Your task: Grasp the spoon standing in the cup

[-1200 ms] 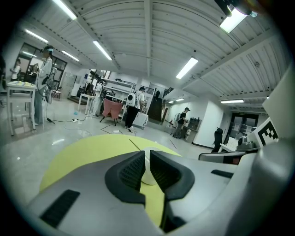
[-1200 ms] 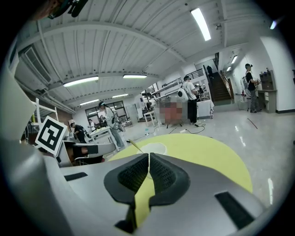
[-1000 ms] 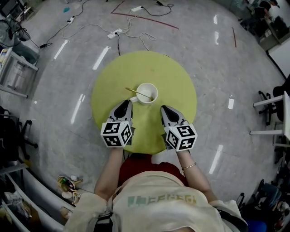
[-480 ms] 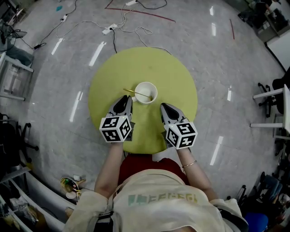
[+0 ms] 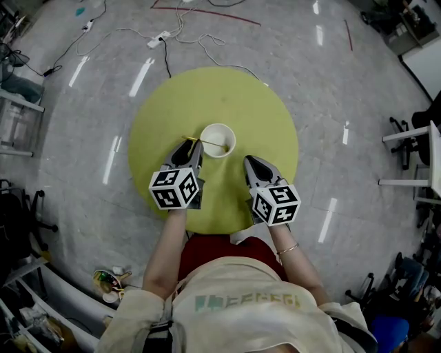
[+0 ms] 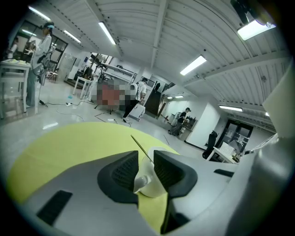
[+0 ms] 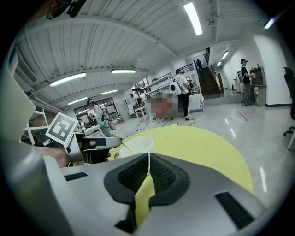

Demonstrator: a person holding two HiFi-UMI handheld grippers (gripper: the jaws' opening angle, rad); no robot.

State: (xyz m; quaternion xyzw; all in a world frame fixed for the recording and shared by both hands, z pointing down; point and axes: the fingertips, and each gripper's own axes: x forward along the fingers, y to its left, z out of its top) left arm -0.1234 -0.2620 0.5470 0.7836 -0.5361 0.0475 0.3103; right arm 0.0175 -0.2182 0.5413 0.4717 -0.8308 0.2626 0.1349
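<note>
We look down on a round yellow-green table (image 5: pixel 234 96) whose far half lies bare, with open top on every side of the white cup (image 5: pixel 218 140) standing near its middle. The table's near edge runs below our wrists. A thin gold-coloured spoon (image 5: pixel 196 140) leans in the cup, its handle slanting out over the rim to the left.

Our left gripper (image 5: pixel 188 148) sits just beside the cup on that side. Its jaws stand a little apart, with nothing pinched between them. In the left gripper view, the cup (image 6: pixel 150 186) shows through the gap and the spoon handle (image 6: pixel 140 146) rises just beyond the tips. Our right gripper (image 5: pixel 251 165) hangs over the table near the cup but clear of it. Its jaws are pressed together on nothing.

Around the table is glossy grey floor (image 5: pixel 83 138), with white cables (image 5: pixel 186 34) and a red line (image 5: pixel 207 12) beyond the far edge. Ceiling strip lights and standing people fill the hall behind.
</note>
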